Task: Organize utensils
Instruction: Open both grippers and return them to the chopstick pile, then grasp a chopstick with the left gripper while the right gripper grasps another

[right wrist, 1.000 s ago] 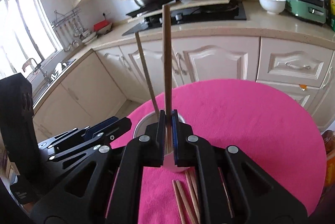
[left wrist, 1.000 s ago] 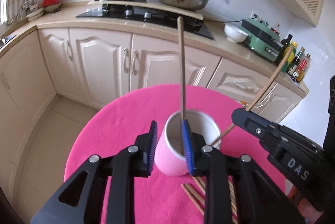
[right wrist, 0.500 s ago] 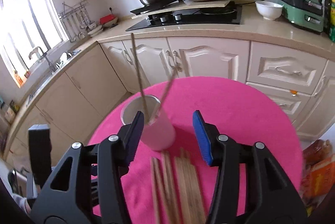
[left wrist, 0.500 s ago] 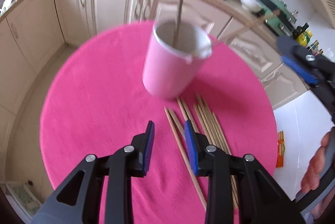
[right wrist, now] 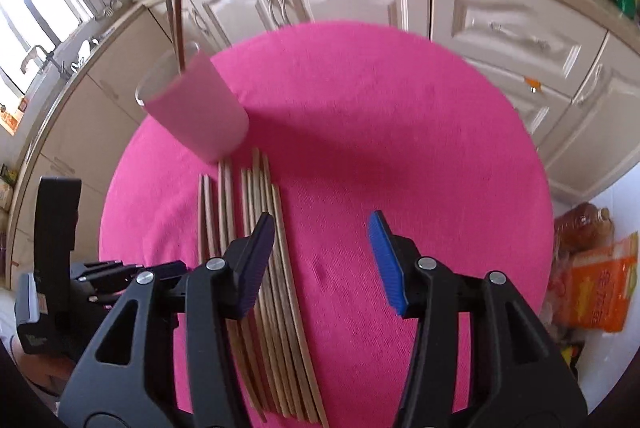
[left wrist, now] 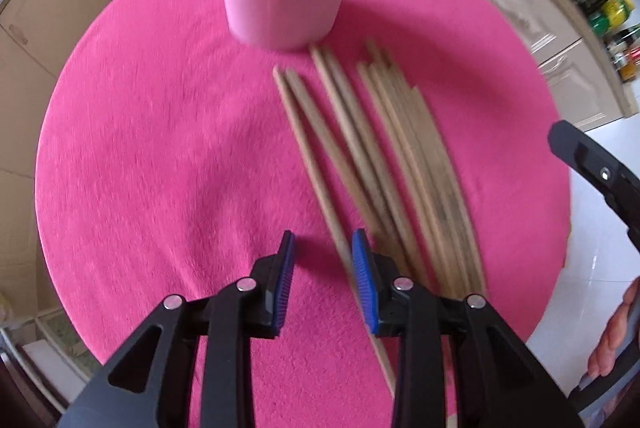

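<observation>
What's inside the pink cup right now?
Two chopsticks stand in the cup, sticking up well past its rim in the right wrist view. The cup's wall hides their lower ends and the bottom, so anything else lying inside cannot be seen.

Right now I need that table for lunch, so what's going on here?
A person is sorting wooden chopsticks into a pink cup on the pink tablecloth. Two chopsticks already stand in the cup. Both the left gripper and right gripper are open and empty above the loose row, apparently going for more.
</observation>
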`<action>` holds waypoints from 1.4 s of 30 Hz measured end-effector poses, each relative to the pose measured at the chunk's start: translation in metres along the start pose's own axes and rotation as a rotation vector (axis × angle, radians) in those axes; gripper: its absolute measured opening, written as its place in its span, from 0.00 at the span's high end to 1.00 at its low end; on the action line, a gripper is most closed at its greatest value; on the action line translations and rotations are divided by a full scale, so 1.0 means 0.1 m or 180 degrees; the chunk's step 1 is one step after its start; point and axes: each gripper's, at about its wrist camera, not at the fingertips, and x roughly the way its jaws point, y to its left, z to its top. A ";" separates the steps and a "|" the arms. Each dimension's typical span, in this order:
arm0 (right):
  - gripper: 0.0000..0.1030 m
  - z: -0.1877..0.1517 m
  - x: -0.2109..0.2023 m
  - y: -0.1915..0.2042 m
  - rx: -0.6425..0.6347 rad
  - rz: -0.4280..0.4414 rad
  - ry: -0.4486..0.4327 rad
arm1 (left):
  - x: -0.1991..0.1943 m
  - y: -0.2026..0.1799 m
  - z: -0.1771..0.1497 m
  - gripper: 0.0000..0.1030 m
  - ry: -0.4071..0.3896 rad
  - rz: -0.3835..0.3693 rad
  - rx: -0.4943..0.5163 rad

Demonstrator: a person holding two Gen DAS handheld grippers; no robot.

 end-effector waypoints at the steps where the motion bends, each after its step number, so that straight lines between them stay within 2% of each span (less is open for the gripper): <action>1: 0.53 -0.01 0.02 0.00 -0.0006 0.0007 0.0037 | 0.00 0.01 0.02 0.72 -0.0008 -0.0012 -0.0027; 3: 0.55 -0.03 0.07 -0.01 -0.0026 0.0003 0.0133 | 0.02 -0.01 0.03 0.72 0.0028 0.0026 -0.0001; 6: 0.66 -0.06 0.18 0.03 -0.0114 0.0020 0.0368 | 0.06 -0.12 0.09 0.71 0.0093 0.0146 0.0104; 8: 0.67 -0.07 0.25 0.06 -0.0171 0.0042 0.0496 | 0.07 -0.13 0.11 0.73 0.0102 0.0200 0.0168; 10: 0.69 -0.08 0.31 0.10 -0.0234 0.0081 0.0616 | 0.08 -0.14 0.12 0.83 0.0098 0.0279 0.0256; 14: 0.78 -0.11 0.45 0.18 -0.0369 0.0110 0.0823 | 0.08 0.01 0.16 0.92 0.0148 0.0065 0.0140; 18: 0.86 -0.13 0.60 0.23 -0.0465 0.0073 0.1029 | 0.06 0.16 0.13 0.94 0.0170 -0.0031 0.0116; 28: 0.87 -0.10 0.72 0.39 -0.0601 0.0020 0.1271 | -0.09 0.47 -0.05 0.94 0.0175 -0.0133 0.0052; 34: 0.87 0.00 0.80 0.43 -0.0579 -0.0040 0.1425 | -0.14 0.52 -0.03 0.94 0.0164 -0.0156 0.0076; 42: 0.88 0.13 0.95 0.59 -0.0829 -0.0342 0.1632 | -0.25 0.56 0.01 0.94 0.0143 -0.0212 0.0140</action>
